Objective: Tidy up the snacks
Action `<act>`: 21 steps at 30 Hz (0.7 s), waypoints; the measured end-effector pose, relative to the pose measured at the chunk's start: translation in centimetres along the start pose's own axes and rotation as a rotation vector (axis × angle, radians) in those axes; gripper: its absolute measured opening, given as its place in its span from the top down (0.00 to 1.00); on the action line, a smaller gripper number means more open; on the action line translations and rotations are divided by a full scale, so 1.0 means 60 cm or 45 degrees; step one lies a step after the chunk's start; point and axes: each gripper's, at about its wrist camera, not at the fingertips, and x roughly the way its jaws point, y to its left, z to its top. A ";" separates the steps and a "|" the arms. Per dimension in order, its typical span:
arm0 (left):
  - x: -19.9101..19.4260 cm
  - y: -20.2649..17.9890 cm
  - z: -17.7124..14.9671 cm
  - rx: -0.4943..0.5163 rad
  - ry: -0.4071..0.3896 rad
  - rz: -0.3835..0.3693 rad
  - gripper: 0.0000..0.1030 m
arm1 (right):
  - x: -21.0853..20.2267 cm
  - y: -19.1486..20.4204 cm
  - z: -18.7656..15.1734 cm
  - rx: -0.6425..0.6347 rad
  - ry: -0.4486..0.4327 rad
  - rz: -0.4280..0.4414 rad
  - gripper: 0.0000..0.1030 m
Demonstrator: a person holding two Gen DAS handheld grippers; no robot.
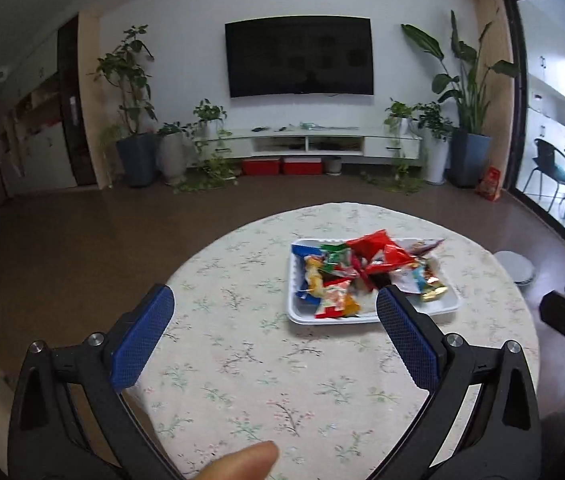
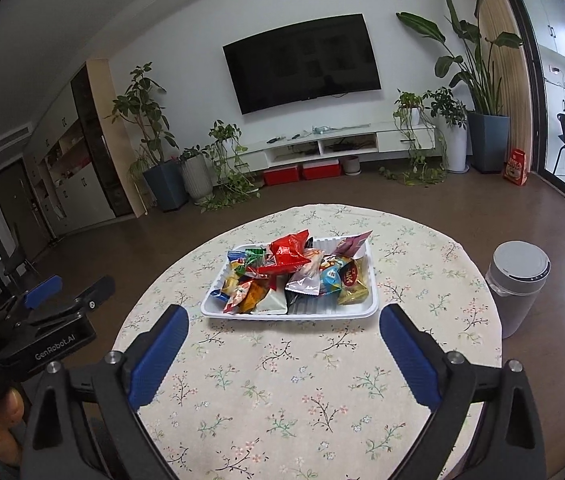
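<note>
1. Behind the round table [image 2: 282, 380], a living room is seen: a dark television [image 2: 302, 62] is mounted on the white wall above a low white cabinet [image 2: 342, 142], and potted plants [image 2: 150, 120] are ranged at both sides.
2. At the left edge of the right wrist view, the left gripper [image 2: 70, 286] is seen held in a hand [image 2: 0, 420], off the table's edge.
3. In its own view the left gripper's blue pads [image 1: 142, 336] are spread wide above the flowered tablecloth [image 1: 242, 360], and nothing is held between them.
4. At the table's centre a white tray [image 2: 356, 314] is set, and the snacks [image 2: 288, 254] are heaped inside it: red, green, blue and yellow packets overlapping one another.
5. The right gripper [image 2: 284, 322] is seen just short of the tray's near rim, its jaws standing wide apart with only cloth between them; no packet is touched.
6. Beside the table at the right, a grey cylindrical bin [image 2: 516, 288] is seen on the brown floor.
</note>
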 end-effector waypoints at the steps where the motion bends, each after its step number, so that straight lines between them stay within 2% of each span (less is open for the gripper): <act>1: -0.007 0.000 0.000 -0.006 0.004 0.000 0.00 | -0.005 0.001 -0.001 -0.002 -0.003 -0.001 0.04; 6: -0.028 0.007 0.002 -0.061 0.028 -0.055 0.00 | -0.027 0.005 0.000 -0.024 -0.035 -0.054 0.04; 12: -0.031 0.000 0.000 -0.065 0.054 -0.085 0.00 | -0.044 0.012 0.000 -0.046 -0.051 -0.146 0.03; 21: -0.025 -0.008 -0.015 -0.066 0.102 -0.136 0.00 | -0.040 0.027 -0.010 -0.080 -0.024 -0.214 0.02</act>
